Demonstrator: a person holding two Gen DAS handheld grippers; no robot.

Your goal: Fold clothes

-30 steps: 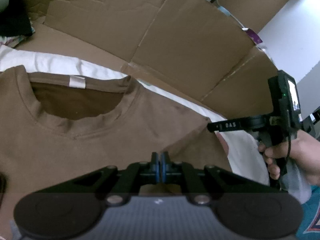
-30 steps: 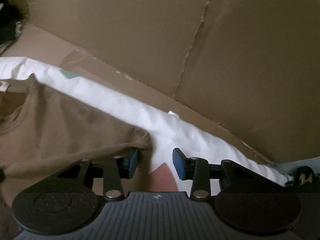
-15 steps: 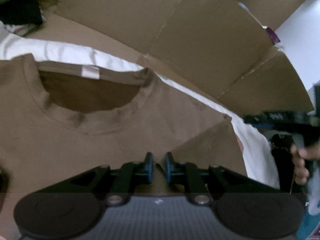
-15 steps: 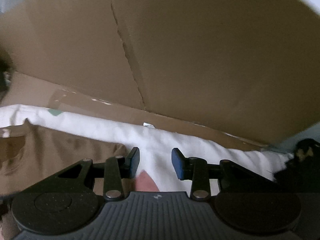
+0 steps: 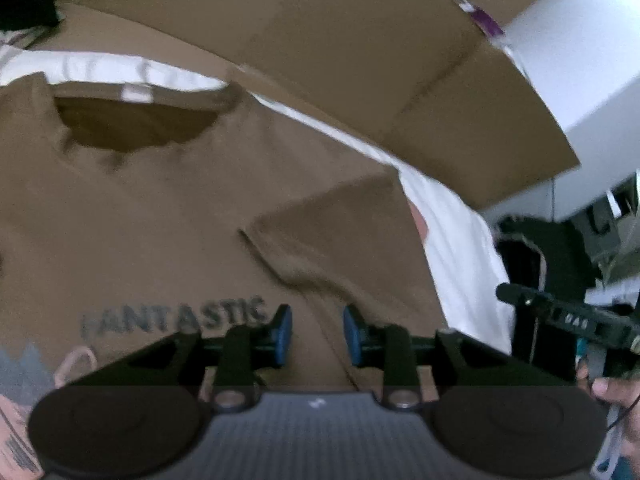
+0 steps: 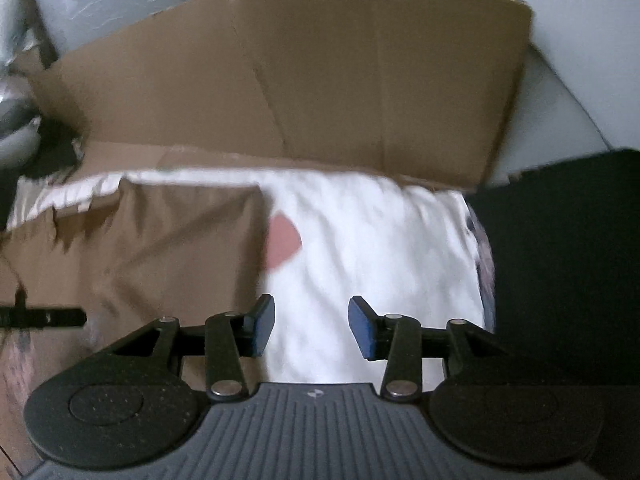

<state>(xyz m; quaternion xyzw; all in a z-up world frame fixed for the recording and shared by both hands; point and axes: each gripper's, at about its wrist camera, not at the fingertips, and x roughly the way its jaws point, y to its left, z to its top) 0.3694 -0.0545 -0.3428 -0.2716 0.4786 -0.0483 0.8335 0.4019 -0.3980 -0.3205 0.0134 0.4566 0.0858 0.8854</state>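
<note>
A brown T-shirt (image 5: 168, 216) printed "FANTASTIC" lies flat on a white sheet (image 5: 460, 248), collar at the upper left. Its right sleeve (image 5: 336, 236) is folded inward over the chest. My left gripper (image 5: 316, 336) hovers above the shirt below that sleeve; its jaws are opening and nothing is between the pads. In the right wrist view the shirt (image 6: 132, 248) fills the left side. My right gripper (image 6: 311, 328) hangs over the white sheet (image 6: 380, 248) just right of the shirt's edge, jaws opening and empty. The right gripper's handle (image 5: 568, 320) shows at the left wrist view's right edge.
Tall cardboard flaps (image 6: 304, 80) wall the far side of the sheet. A dark fabric mass (image 6: 560, 264) lies to the right. A pink patch (image 6: 282, 240) marks the sheet by the shirt's edge. A person's hand (image 5: 612, 392) holds the right gripper's handle.
The left gripper's jaws went from shut to apart and it drew back from the folded sleeve. The right gripper swung right, off the shirt's edge and over the white sheet.
</note>
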